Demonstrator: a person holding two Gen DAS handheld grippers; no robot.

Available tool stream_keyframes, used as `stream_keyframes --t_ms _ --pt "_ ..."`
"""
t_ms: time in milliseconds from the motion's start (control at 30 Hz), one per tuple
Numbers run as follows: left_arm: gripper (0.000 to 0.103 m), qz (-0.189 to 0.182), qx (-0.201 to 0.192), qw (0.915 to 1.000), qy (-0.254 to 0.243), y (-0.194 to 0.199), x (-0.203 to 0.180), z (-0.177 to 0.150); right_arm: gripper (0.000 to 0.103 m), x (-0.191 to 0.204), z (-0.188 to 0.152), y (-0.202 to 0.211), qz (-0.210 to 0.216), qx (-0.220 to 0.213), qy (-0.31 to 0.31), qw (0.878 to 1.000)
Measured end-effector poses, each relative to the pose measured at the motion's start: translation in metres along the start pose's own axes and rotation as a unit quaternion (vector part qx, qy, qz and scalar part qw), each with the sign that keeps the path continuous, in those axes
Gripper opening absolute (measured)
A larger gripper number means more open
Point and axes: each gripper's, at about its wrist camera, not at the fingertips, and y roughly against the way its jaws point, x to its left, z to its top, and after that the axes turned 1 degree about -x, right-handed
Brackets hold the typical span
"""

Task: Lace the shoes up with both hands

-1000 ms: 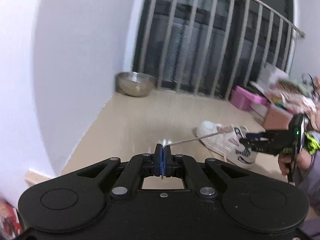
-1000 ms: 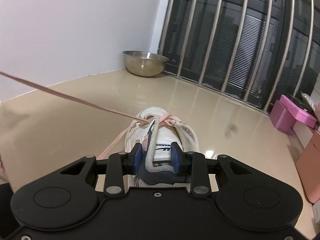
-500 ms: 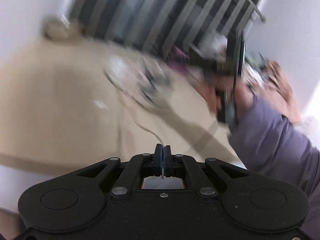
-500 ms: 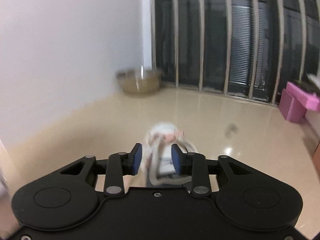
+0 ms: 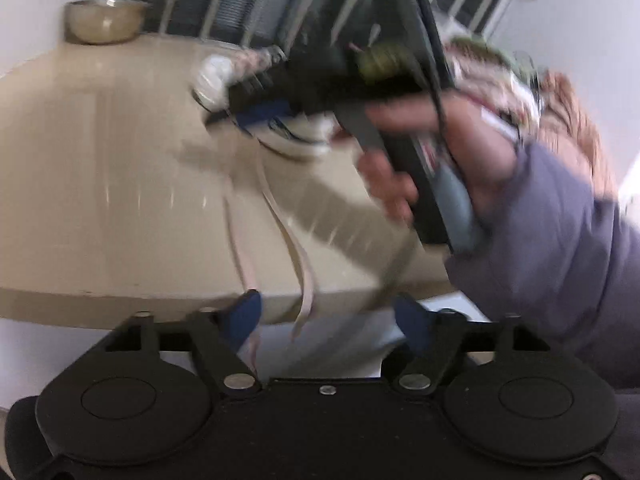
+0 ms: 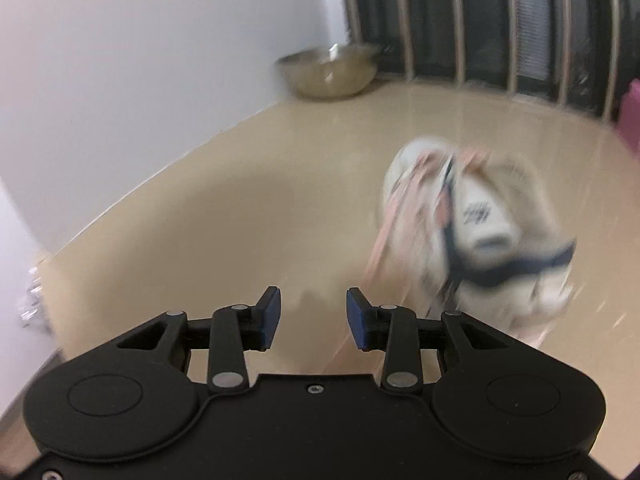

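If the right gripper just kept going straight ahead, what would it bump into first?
Probably the bare floor. The right gripper is open and points left of the blurred white sneaker, so it would likely miss it; depth is hard to judge.

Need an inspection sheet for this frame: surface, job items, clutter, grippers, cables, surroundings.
Surface: glossy beige floor, bare where seen.
Job's things: white shoe blurred; pink lace trails loose from it across the floor.
Clutter: metal bowl by the wall; pink box at the frame edge.
Grippers: left gripper open, lace end hanging between its fingers, ungripped; right gripper open, empty, shoe off to its right.
Cables: nothing seen.
Surroundings: white wall, barred window.
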Motion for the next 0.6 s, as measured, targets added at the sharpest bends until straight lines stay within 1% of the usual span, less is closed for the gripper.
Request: stream_keyframes --t_ms 133,200,233,267,300,333,400,433,467,500,533,567,600 --pt "0.076 0.009 -0.001 0.9998 0.016 0.005 0.009 0.0 0.038 0.002 -0.012 -0.005 0.02 0.037 0.005 0.999" --pt "0.076 0.02 -0.006 0.9997 0.014 0.007 0.008 0.004 0.037 0.003 -0.011 -0.016 0.005 0.05 0.011 0.999" --pt "0.076 0.026 -0.009 0.9995 0.012 0.008 0.008 0.005 0.031 0.002 -0.006 -0.02 0.002 0.051 0.007 0.999" --pt "0.077 0.033 -0.013 0.9993 0.013 0.011 0.008 0.006 0.015 0.001 -0.001 -0.024 0.002 0.051 0.0 0.999" --pt "0.078 0.038 -0.017 0.999 0.015 0.013 0.007 0.006 0.008 0.0 0.006 -0.031 0.005 0.052 -0.009 0.999" --pt "0.079 0.041 -0.019 0.9987 0.022 0.015 0.008 0.005 0.002 -0.002 0.013 -0.038 0.01 0.053 -0.019 0.998" --pt "0.079 0.044 -0.021 0.9979 0.043 0.018 0.014 0.005 0.002 -0.006 0.029 -0.054 0.019 0.055 -0.04 0.997" --pt "0.079 0.047 -0.02 0.9973 0.053 0.019 0.017 0.005 0.002 -0.009 0.037 -0.063 0.014 0.045 -0.05 0.998" --pt "0.079 0.053 -0.02 0.9966 0.059 0.021 0.019 0.004 0.002 -0.012 0.044 -0.069 -0.001 0.022 -0.061 0.998" --pt "0.079 0.059 -0.022 0.996 0.063 0.023 0.02 0.005 0.002 -0.016 0.053 -0.073 -0.017 -0.011 -0.074 0.997" --pt "0.079 0.063 -0.027 0.9956 0.063 0.026 0.021 0.005 0.003 -0.019 0.058 -0.074 -0.019 -0.045 -0.087 0.995" --pt "0.079 0.067 -0.033 0.9952 0.064 0.03 0.022 0.006 0.008 -0.023 0.064 -0.073 -0.008 -0.076 -0.102 0.992" --pt "0.08 0.07 -0.038 0.9946 0.066 0.032 0.022 0.006 0.008 -0.027 0.071 -0.071 0.004 -0.095 -0.116 0.989"
